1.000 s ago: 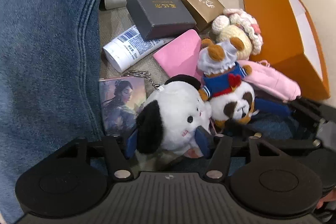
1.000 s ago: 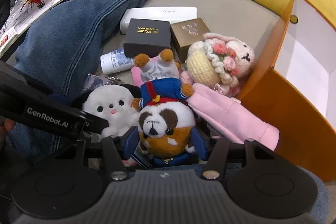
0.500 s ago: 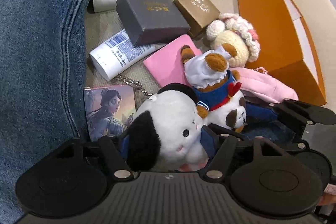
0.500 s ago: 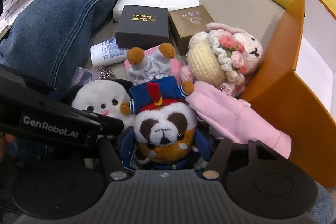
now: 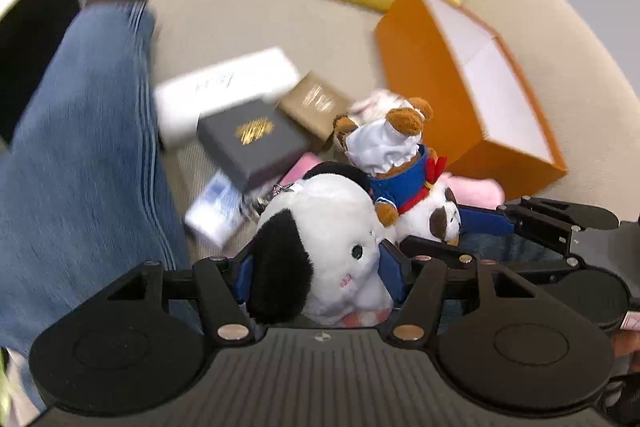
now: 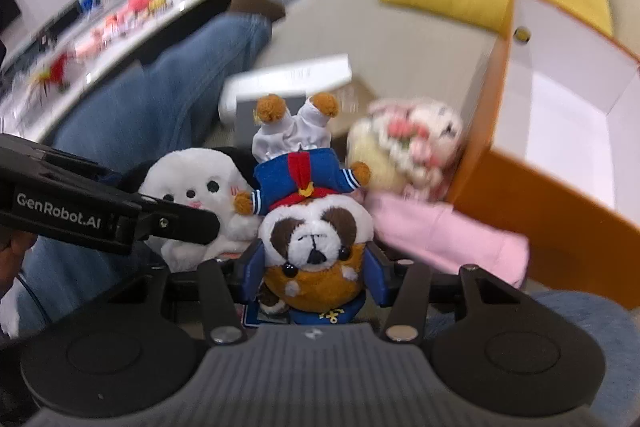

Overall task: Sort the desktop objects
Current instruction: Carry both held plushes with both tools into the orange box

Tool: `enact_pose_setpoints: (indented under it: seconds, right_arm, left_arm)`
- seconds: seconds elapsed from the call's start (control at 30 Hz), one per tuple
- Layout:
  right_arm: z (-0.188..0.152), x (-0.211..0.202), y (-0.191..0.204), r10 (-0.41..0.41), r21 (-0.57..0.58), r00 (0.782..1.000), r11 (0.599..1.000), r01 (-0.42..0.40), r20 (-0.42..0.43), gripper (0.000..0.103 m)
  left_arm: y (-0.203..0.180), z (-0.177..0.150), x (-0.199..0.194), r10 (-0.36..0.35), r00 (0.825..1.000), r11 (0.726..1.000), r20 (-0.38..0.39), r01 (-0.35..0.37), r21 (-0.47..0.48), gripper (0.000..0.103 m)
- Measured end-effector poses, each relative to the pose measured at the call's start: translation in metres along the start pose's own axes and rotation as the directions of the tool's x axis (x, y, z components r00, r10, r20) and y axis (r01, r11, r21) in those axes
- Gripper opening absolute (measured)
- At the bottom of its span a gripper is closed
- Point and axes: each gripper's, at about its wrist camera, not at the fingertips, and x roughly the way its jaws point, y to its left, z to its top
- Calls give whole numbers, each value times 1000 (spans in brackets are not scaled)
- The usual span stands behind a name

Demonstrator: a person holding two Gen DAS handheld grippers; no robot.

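Two sets of fingers each hold a soft toy. The left fingers (image 5: pixel 316 277) are clamped on the sides of a white dog plush with a black ear (image 5: pixel 320 247). Its face looks to the right, and its metal clip chain hangs off its far end. The right fingers (image 6: pixel 314 273) have just been closing and now squeeze the head of a bulldog plush in a blue sailor suit (image 6: pixel 308 211). This toy is upside down: head at the fingers, brown feet pointing up and away. Its long way runs straight out from the fingers. The two toys sit side by side, almost touching, above the sofa.

The orange box (image 6: pixel 560 163) lies open to the right, just past a pink plush (image 6: pixel 444 239) and a crochet bunny (image 6: pixel 404 143). The right hand is nearer to it, so I think the bulldog could go in first. Further out lie a dark gift box (image 5: pixel 252 143), a gold box (image 5: pixel 316 105) and a white box (image 5: pixel 224 87), beside a leg in blue jeans (image 5: pixel 80 155).
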Motion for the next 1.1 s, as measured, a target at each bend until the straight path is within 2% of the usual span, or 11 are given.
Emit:
enact_pose_setpoints:
  seconds: [0.13,0.23,0.37,0.47,0.6,0.77,0.87,0.93,1.03,1.1]
  right_arm:
    - [15,-30,-2,-19,33,996,999,16,87,53]
    - [25,-56,-10,-71,65,984,996,61,165,53]
    - [33,-89,-27,-151,119,958,985,125,242,53]
    - [40,-111,-44,-223,164,936,969,183,271,53]
    - [48,-136,-65,-307,218,905,943,250,293,53]
    - [55,-133,-111,-401,301,880,897,322,254,53]
    - [53,-118,-143,-435,348,880,868,353,191,53]
    - [54,-102,-161,-418,373,896,863,341,147,53]
    - [54,-76,-182,-365,402,927,864,304,84,54]
    - [55,-60,-193,-356,416,934,855,309,37,54]
  left_arm:
    - [-18,22,-19,-25,998,996,51,20,90,70]
    - [-36,40,-33,-57,994,986,95,41,159,70]
    - [-67,69,-40,-129,984,961,121,94,258,70]
    - [-98,90,-39,-179,972,928,149,117,353,70]
    - [-141,124,-24,-240,964,882,118,166,440,70]
    - [-188,159,21,-210,976,838,56,150,525,70]
    - [-209,168,52,-155,988,817,-5,131,562,70]
    - [-218,172,80,-114,992,799,-59,127,588,70]
    - [-229,179,117,-78,987,780,-139,148,608,70]
    - [-226,180,134,-60,982,769,-179,160,619,70]
